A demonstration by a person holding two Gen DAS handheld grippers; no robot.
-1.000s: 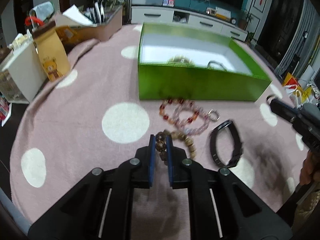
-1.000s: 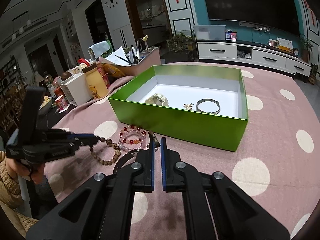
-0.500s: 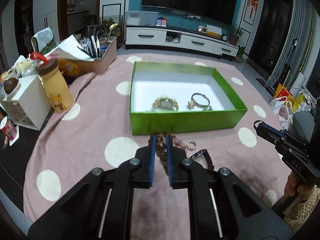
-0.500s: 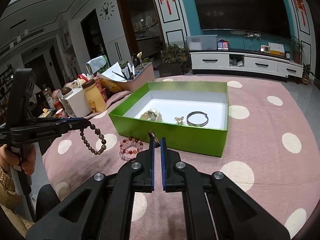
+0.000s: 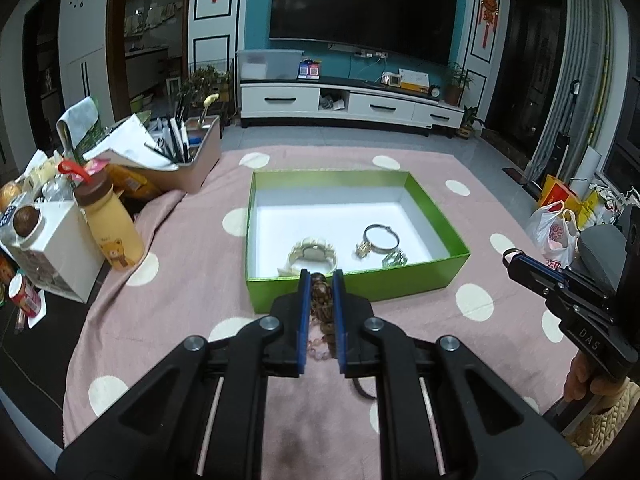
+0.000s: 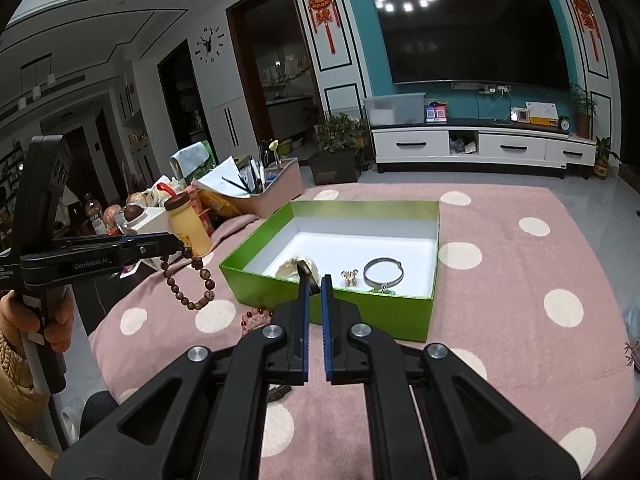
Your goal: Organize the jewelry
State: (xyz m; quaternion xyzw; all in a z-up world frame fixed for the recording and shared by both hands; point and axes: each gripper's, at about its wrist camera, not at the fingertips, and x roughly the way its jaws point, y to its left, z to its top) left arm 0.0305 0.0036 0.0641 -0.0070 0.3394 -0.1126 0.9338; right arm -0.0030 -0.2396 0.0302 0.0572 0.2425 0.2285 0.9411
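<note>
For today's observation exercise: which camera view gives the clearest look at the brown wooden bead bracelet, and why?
The right wrist view: there the wooden bead bracelet hangs as a full loop from the left gripper, clear of the pink cloth. The left wrist view shows only a few beads pinched between the shut blue pads; the rest is hidden.

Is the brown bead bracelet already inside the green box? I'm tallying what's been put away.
No. In the right wrist view the brown bead bracelet hangs in the air from the left tongs, well outside the green box.
</note>
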